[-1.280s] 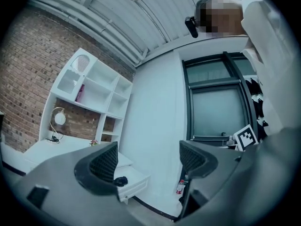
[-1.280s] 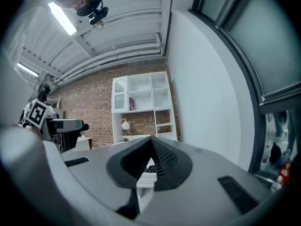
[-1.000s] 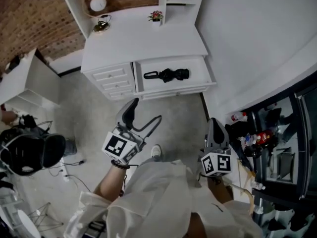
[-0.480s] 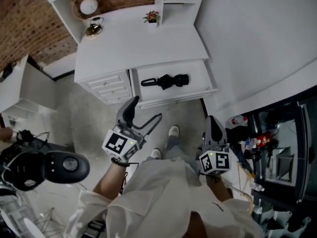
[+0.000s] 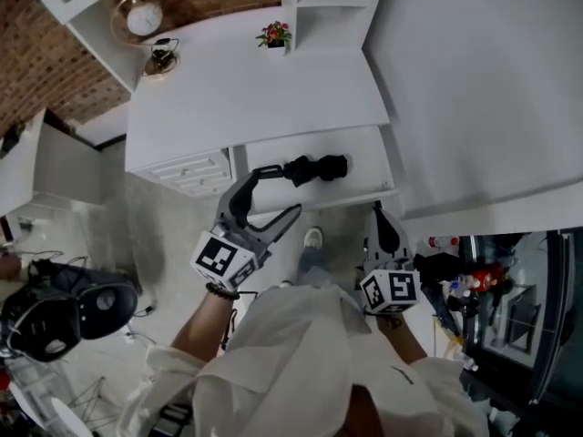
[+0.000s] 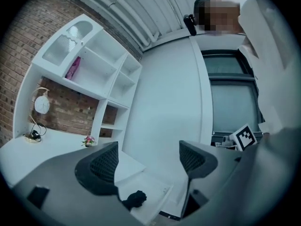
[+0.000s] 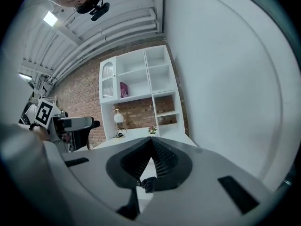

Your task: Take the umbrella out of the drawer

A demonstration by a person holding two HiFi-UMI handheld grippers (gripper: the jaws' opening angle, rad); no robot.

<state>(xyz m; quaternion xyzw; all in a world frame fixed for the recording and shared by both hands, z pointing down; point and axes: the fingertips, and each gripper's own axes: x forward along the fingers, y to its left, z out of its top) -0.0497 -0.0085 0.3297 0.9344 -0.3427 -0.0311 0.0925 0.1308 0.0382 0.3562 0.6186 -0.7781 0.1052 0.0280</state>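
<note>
A black folded umbrella (image 5: 312, 167) lies in the open drawer (image 5: 364, 188) of a white desk (image 5: 255, 89). My left gripper (image 5: 271, 195) is open, its jaws wide apart just before the drawer's front, close to the umbrella's strap end and holding nothing. In the left gripper view the umbrella (image 6: 135, 199) shows low between the jaws of the left gripper (image 6: 148, 160), lying in the drawer (image 6: 157, 192). My right gripper (image 5: 383, 229) is shut and empty, below the drawer's right corner. In the right gripper view a bit of the umbrella (image 7: 149, 184) shows under the right gripper (image 7: 151, 144).
A round clock (image 5: 144, 16), a small lamp (image 5: 162, 59) and a potted flower (image 5: 275, 35) stand at the desk's back. A closed drawer stack (image 5: 193, 169) is left of the open drawer. A black office chair (image 5: 56, 308) is at the left, a dark shelf (image 5: 510, 299) at the right.
The person has stepped nearer the desk. My left gripper has moved up to the drawer's front near the umbrella. The right gripper has moved closer too, still shut.
</note>
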